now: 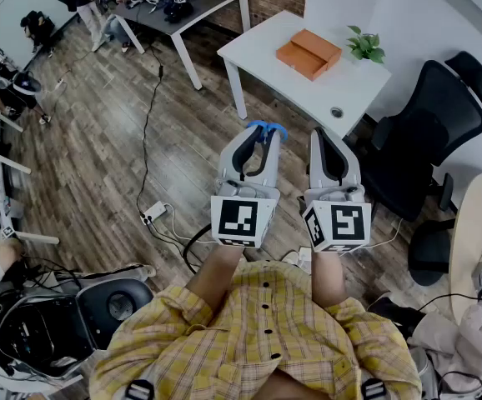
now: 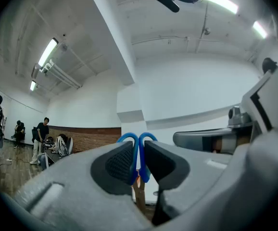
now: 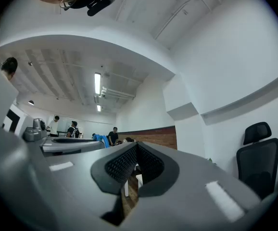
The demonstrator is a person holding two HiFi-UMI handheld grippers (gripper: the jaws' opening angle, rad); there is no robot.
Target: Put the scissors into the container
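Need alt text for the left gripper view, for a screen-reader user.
The left gripper is shut on the blue handles of the scissors, whose two loops stick out above its pads. The camera tilts up at a white wall and ceiling lights, with the right gripper at right and people by a brick wall far left.

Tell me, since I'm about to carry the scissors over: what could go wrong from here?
The left gripper pinches the scissors only by their blue handle loops, so they may swing or slip out on the way. The container lies on the table near a plant, which a reach might knock. A cable crosses the floor ahead, a possible trip.
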